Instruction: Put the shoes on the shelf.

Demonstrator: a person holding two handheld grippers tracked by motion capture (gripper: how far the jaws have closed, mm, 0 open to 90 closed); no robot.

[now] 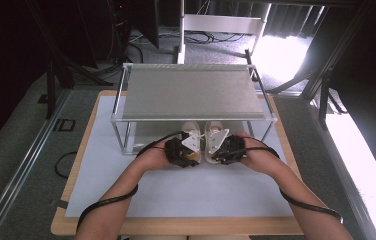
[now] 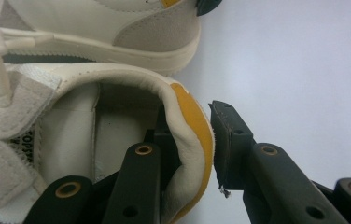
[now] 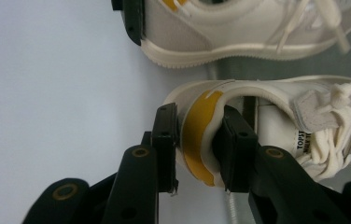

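Left gripper (image 2: 197, 140) clamped on left shoe (image 2: 117, 121) heel collar, one jaw inside, one outside. Right gripper (image 3: 197, 144) pinching right shoe (image 3: 267, 121) heel the same way. Both shoes side by side at front edge of wire rack (image 1: 193, 90), toes under its shelf.

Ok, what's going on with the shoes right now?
A person holds a pair of cream-white sneakers with yellow heel tabs, one per hand-held gripper. The left hand-held gripper clamps the left sneaker by its heel collar; the right hand-held gripper clamps the right sneaker likewise. Both shoes sit at the front of the metal shelf rack.
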